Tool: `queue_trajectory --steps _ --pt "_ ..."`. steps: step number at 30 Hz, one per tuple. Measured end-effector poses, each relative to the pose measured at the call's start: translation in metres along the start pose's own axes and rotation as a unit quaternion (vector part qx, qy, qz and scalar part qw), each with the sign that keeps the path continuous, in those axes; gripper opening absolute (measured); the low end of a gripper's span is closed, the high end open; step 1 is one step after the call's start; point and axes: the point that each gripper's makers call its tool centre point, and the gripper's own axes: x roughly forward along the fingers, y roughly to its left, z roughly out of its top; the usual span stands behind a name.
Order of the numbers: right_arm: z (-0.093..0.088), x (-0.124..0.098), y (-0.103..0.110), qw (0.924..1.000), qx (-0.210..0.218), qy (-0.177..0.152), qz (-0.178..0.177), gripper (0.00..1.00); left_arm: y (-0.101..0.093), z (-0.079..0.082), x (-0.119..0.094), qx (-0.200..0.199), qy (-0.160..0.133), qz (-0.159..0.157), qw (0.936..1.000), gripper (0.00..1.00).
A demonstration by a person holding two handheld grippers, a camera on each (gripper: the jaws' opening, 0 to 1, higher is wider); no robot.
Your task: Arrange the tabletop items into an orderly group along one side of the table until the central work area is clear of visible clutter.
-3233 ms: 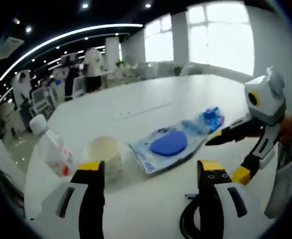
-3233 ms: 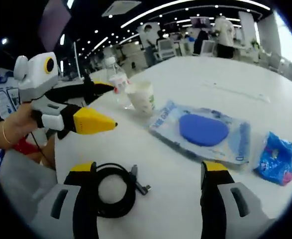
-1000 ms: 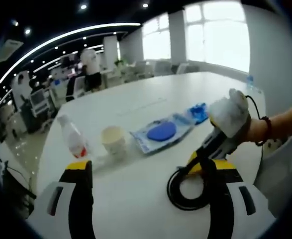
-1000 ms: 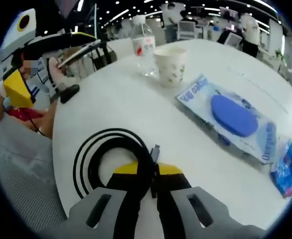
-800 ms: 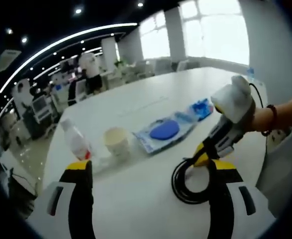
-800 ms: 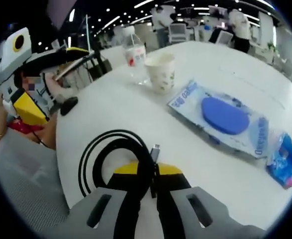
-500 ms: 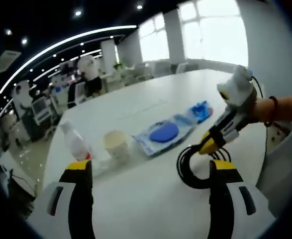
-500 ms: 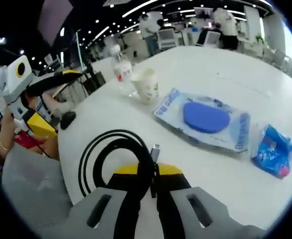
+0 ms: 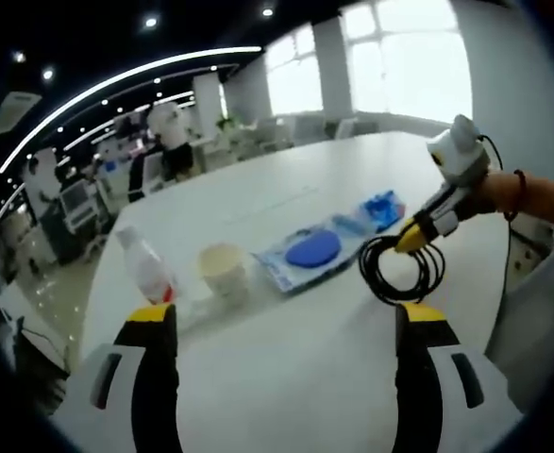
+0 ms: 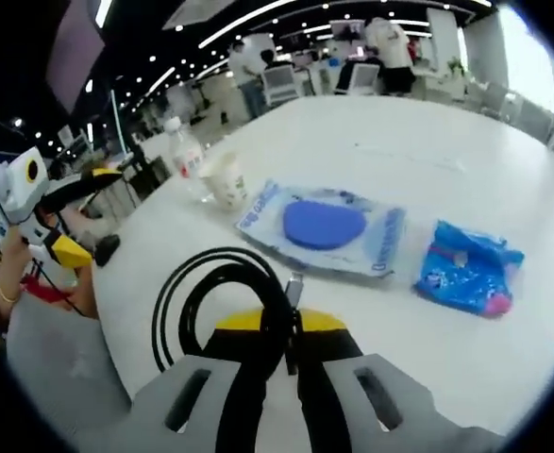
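Cable [image 10: 222,300] lifted — right tongs [image 10: 281,332] (clamped)

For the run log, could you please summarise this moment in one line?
right gripper: shut on black cable, lifted | left gripper: open, empty | cup, bottle, packets on table

Black cable [image 10: 222,300] coiled, pinched in right gripper [image 10: 291,344], hanging above tabletop [image 9: 286,349]. Bottle [image 9: 145,269] upright near table edge, cup [image 9: 223,271] upright just beside. Flat clear pack [image 10: 322,229] with blue disc next in row. Crumpled blue bag [image 10: 467,266] beyond it.
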Motion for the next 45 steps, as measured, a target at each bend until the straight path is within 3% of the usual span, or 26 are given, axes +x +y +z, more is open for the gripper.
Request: queue_trajectory --steps 8,11,19,32,45 --pt "-0.005 -0.005 -0.025 0.9995 0.018 0.004 -0.027 0.1 0.002 -0.003 0.0 -0.001 0.006 0.003 1.0 0.93" --pt "-0.009 -0.007 -0.04 0.9985 0.009 0.011 -0.053 0.1 0.001 -0.003 0.0 0.002 0.007 0.002 1.0 0.92" --pt "-0.017 -0.003 -0.057 0.9974 0.013 0.025 -0.066 0.1 0.0 -0.006 0.001 -0.001 0.012 0.0 0.9999 0.91" --pt "-0.032 0.009 -0.074 0.9959 0.027 0.046 -0.074 0.11 0.0 -0.008 0.002 -0.008 0.015 0.001 0.9999 0.88" --pt "-0.043 0.015 -0.084 0.9919 -0.002 0.067 -0.109 0.12 0.002 -0.012 0.002 -0.012 0.023 0.002 0.9997 0.88"
